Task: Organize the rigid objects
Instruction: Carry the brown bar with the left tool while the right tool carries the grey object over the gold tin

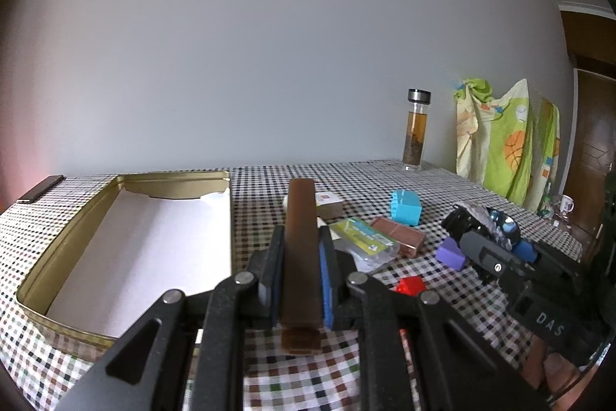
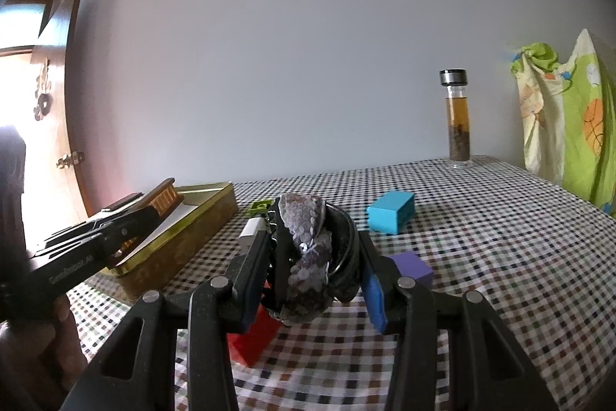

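Fingers on the left gripper [image 1: 300,257] are clamped on a brown brush [image 1: 301,249], held lengthwise between the pads, raised just right of the tin's [image 1: 77,222] right wall. From the right wrist view the brush [image 2: 163,197] sits over the tin's [image 2: 192,230] near end, not yet down. Right gripper [image 2: 313,257] is pinched on a sequined hair clip [image 2: 308,253] with a black band around it, lifted off the table [image 2: 500,257] mid-cloth.

Progress, my read: early. Tin interior shows only a white liner [image 1: 154,237], nothing placed inside as far as visible. Two items are in hand, none stowed.

Left on the cloth:
- blue block [image 1: 405,207], toward the far middle
- copper box [image 1: 400,235], just beside it on the near side
- green-labelled clear case [image 1: 365,237], touching or nearly touching the copper box
- small white card box [image 1: 327,203], behind the brush
- purple block [image 1: 450,253], near the right gripper
- red block [image 1: 410,286], near edge, partly hidden under the fingers

Tea bottle [image 1: 416,130] stands at the far right corner, well apart; likely not part of the job. Dark flat bar [image 1: 40,189] lies at the far left corner beyond the tin.

Remaining: drop brush, drop clip, then the six loose pieces.
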{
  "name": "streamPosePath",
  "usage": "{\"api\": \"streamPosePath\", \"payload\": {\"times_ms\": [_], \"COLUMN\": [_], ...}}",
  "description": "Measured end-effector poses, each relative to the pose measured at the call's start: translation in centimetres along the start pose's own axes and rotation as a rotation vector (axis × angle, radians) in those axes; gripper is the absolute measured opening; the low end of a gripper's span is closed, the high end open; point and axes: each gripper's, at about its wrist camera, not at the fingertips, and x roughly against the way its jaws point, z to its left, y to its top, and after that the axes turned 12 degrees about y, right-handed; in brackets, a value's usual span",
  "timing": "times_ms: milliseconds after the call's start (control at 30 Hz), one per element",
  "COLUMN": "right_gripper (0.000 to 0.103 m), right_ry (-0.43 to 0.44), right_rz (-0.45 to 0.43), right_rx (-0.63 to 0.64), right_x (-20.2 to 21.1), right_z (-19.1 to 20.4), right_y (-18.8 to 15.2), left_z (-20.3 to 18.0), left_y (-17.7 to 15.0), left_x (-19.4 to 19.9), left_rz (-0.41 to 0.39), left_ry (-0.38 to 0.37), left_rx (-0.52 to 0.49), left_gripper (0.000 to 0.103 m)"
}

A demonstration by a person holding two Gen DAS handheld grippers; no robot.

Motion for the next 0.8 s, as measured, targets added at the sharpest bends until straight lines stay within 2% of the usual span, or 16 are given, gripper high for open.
{"api": "streamPosePath", "payload": {"times_ms": [467,800], "right_gripper": [0.047,0.047], "right_ry": [0.081,0.136], "right_rz": [0.056,0.056], "right_rx": [0.077,0.115], "right_x": [-1.3,-2.8], "right_z": [4.3,6.2], "right_y": [-0.2,0.8], "left_z": [3.8,5.9], "left_y": [0.0,-0.1], "left_x": [-0.2,-0.1], "left_rz": [-0.004,-0.008], "left_ry": [0.059,0.093], "left_rx": [0.056,0.092], "left_gripper": [0.014,0.014]}}
